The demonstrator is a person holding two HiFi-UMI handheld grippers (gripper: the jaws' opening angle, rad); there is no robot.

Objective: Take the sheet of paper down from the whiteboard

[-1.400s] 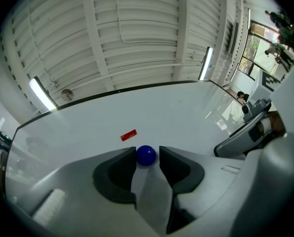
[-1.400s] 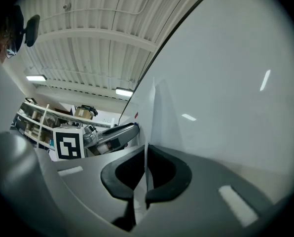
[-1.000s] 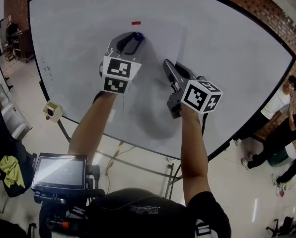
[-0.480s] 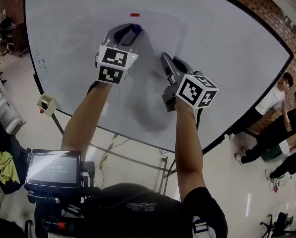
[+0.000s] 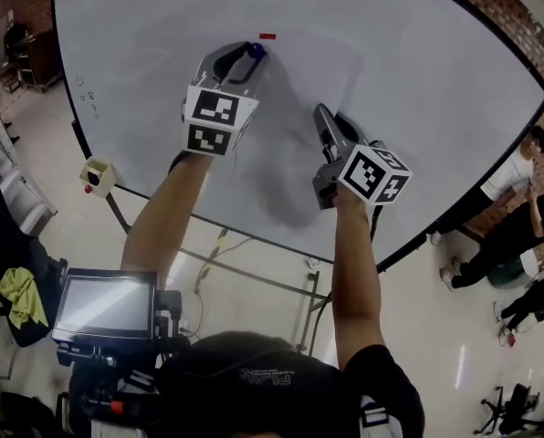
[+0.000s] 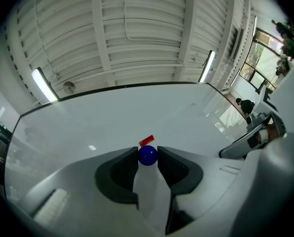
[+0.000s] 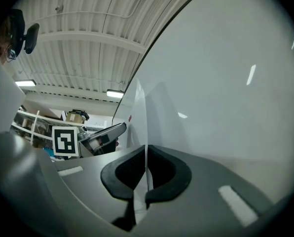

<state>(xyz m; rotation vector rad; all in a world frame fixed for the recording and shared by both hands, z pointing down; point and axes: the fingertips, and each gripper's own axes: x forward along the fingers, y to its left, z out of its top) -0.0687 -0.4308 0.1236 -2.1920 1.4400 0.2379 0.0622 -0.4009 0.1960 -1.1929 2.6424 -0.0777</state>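
Head view: left gripper (image 5: 250, 55) fingers (image 6: 122, 169) pinch the magnet (image 6: 147, 155); right gripper (image 5: 325, 113) fingers (image 7: 164, 174) clamp the paper (image 5: 313, 71) edge, lifted off the whiteboard (image 5: 144, 62).

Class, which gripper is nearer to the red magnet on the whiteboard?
Left. The left gripper grips the blue magnet just below the red magnet; the right gripper is lower and further right, clamped on the paper.

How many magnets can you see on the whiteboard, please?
2: a blue magnet between the left gripper's jaws, and a small red magnet just above it. The paper may hide others.
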